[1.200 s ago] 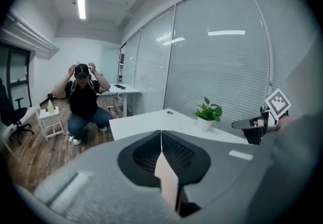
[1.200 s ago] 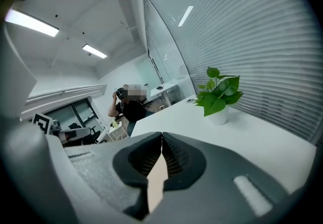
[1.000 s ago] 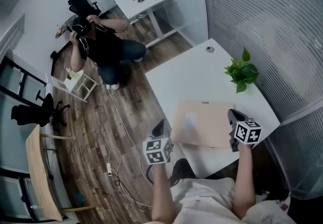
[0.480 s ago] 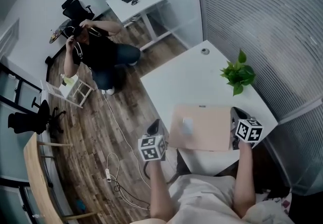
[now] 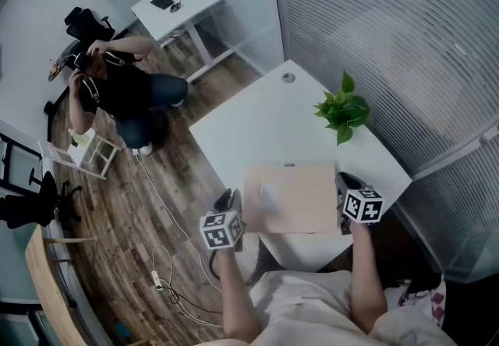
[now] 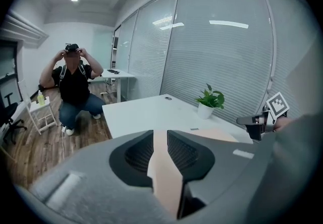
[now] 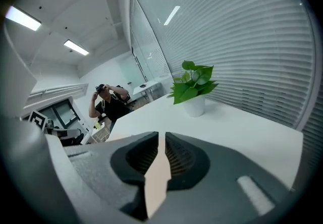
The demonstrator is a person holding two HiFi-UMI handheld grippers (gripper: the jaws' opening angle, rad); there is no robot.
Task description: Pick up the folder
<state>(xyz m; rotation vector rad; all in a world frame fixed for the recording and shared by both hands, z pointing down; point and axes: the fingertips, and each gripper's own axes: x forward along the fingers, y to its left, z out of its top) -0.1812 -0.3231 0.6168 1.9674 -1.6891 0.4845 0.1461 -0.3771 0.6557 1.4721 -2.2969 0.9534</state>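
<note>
A flat tan folder (image 5: 292, 198) lies low over the near edge of the white table (image 5: 265, 118), spanning between my two grippers. My left gripper (image 5: 236, 208) is at its left edge; in the left gripper view the folder (image 6: 164, 177) runs through the slightly parted jaws of the left gripper (image 6: 160, 140), which have just been opening. My right gripper (image 5: 341, 190) is at the folder's right edge. In the right gripper view the folder (image 7: 155, 182) fills the narrow slit of the right gripper (image 7: 161, 142); its jaws have just been opening too.
A small potted plant (image 5: 343, 111) stands on the table beyond the folder. A person (image 5: 117, 91) crouches on the wooden floor at the far left, beside a white stool (image 5: 82, 153). A cable (image 5: 168, 259) trails over the floor. Another white desk (image 5: 175, 5) stands further back.
Both grippers have sunk with the folder towards the table's near edge. The left jaws stand a little wider apart than before. The head view has shifted.
</note>
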